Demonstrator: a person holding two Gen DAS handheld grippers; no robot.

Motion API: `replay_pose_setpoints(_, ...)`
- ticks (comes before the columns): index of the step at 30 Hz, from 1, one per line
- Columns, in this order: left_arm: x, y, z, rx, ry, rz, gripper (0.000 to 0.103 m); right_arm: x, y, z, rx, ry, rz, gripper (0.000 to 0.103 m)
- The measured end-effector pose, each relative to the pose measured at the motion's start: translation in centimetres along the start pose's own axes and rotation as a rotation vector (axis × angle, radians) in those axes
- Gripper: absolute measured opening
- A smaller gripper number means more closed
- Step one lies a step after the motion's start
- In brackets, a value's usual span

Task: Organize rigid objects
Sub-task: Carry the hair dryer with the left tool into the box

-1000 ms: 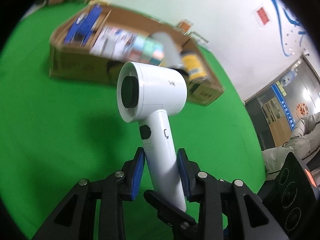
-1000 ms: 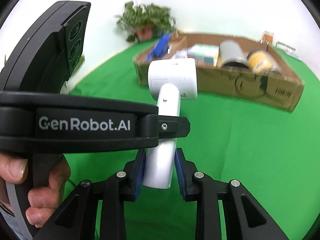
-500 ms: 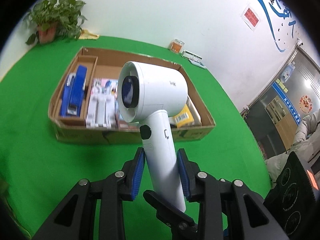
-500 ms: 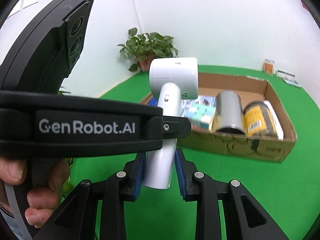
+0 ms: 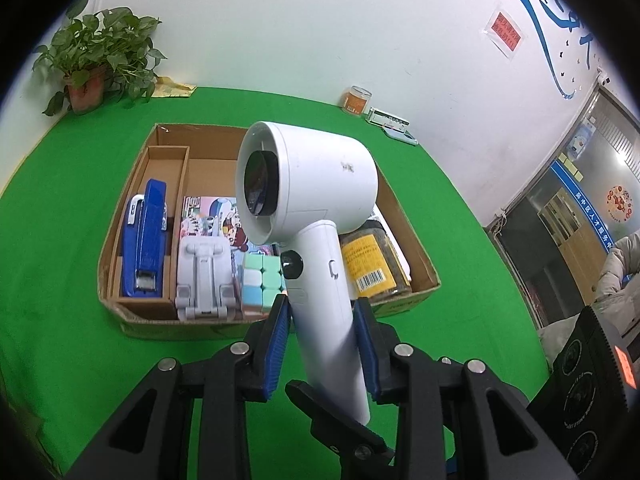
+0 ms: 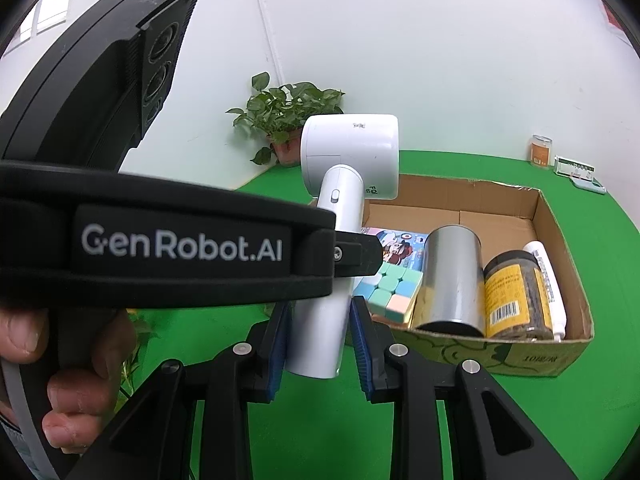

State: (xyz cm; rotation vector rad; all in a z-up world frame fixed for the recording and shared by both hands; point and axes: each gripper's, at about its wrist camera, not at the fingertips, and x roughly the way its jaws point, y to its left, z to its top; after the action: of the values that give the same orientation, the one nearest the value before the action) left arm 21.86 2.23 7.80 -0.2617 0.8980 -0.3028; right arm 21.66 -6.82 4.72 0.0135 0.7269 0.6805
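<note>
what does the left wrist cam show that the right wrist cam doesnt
Only the left wrist view shows the blue stapler in its side compartment and the white folding stand. Only the right wrist view shows the steel cylinder and the person's hand. Both show the white hair dryer, held by its handle by both grippers, the cardboard box, the pastel cube and the yellow-labelled jar.

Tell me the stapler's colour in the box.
Blue, with silver metal ends; the stapler shows best in the left wrist view.
</note>
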Motion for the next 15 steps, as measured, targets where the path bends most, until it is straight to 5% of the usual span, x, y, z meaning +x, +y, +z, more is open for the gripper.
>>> replay_pose_setpoints(15, 4.3, 2.1, 4.6, 0.015, 0.088, -0.065, 0.031, 5.7, -2.9, 3.7, 0.049, 0.067, -0.043, 0.028)
